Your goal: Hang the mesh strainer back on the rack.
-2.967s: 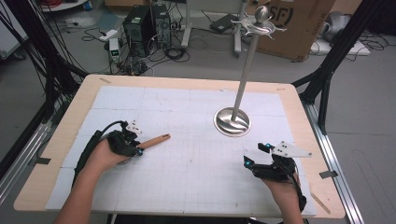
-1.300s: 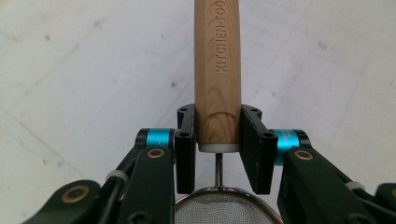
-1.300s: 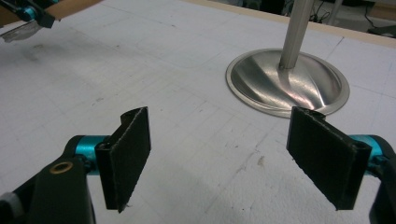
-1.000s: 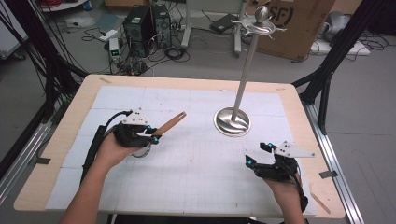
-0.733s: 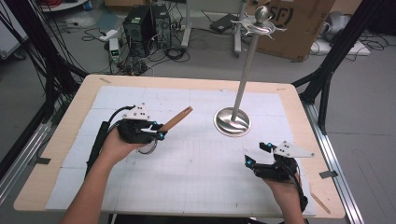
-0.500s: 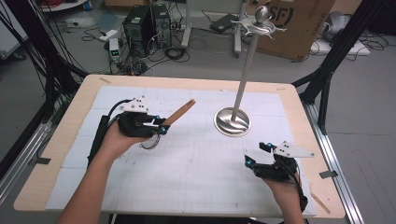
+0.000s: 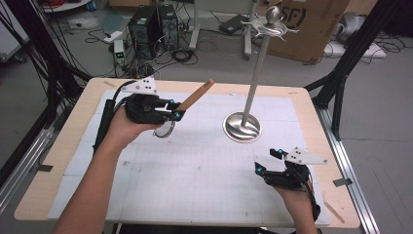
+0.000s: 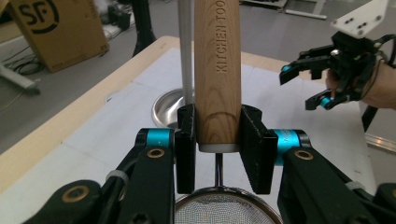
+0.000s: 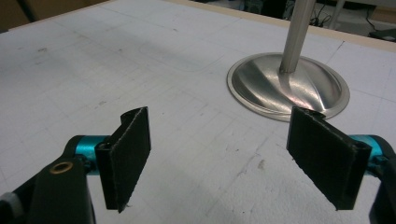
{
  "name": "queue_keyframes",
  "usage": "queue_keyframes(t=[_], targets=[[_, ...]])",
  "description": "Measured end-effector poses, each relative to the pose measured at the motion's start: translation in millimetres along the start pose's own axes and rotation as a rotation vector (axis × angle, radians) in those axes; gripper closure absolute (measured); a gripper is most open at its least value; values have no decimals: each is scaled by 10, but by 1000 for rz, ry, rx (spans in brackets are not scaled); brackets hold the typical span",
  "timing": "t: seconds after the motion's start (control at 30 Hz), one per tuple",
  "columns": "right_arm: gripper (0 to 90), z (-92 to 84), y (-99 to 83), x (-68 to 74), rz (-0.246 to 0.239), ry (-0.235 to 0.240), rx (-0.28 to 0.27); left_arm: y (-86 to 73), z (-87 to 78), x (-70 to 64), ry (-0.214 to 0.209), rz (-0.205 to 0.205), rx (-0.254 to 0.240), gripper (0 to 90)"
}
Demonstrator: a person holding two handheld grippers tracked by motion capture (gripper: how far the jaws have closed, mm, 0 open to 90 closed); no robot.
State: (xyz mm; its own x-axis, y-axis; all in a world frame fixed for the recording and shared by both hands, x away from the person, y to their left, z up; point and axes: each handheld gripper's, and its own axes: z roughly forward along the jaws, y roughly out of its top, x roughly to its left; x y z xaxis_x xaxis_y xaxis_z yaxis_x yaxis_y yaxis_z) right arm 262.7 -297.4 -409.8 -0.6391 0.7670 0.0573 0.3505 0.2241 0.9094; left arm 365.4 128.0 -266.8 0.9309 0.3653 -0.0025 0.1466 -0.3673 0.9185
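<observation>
Strainer, clamped by its wooden handle in the left gripper over the table's far-left part, points toward the hook stand, probably its hanging place; right gripper gapes wide, empty, near-right edge.

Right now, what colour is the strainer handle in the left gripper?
Light brown wood grain, with stamped lettering; the strainer handle shows best in the left gripper view.

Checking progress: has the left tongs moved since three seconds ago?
Yes. The left tongs, holding the strainer, went toward the far table edge and nearer the stand.
</observation>
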Motion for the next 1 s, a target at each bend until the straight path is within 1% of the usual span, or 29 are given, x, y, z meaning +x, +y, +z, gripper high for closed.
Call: queue_keyframes(t=[0.03, 0.07, 0.23, 0.27, 0.37, 0.4, 0.5, 0.67, 0.7, 0.77, 1.0], targets=[[209, -1, 1, -1, 1, 2, -1, 33, 7, 0, -3, 10, -2, 690], [208, -2, 2, -3, -2, -1, -3, 65, 15, -11, -2, 2, -16, 690], [208, -8, 3, 2, 1, -3, -4, 252, 47, -21, -11, 17, -61, 690], [208, -7, 3, 2, 2, -1, -4, 294, 52, -17, -12, 32, -61, 691], [208, -5, 0, -3, 0, -1, -1, 416, 92, -20, -25, 38, -62, 690], [208, -3, -1, -4, 0, -2, -1, 456, 109, -7, -27, 40, -54, 690], [208, -2, -1, -3, 0, 2, 0, 567, 157, 44, -11, 50, -37, 690], [208, -10, 3, -8, 2, 0, -5, 743, 202, 47, -12, 70, -52, 691], [208, -10, 2, -14, 0, -3, -7, 768, 210, 39, -18, 70, -60, 690], [208, -14, 1, -16, 4, -2, -8, 811, 215, 36, -33, 84, -54, 690], [209, -21, 11, -7, 5, 0, -13, 905, 255, 84, -24, 69, -68, 690]])
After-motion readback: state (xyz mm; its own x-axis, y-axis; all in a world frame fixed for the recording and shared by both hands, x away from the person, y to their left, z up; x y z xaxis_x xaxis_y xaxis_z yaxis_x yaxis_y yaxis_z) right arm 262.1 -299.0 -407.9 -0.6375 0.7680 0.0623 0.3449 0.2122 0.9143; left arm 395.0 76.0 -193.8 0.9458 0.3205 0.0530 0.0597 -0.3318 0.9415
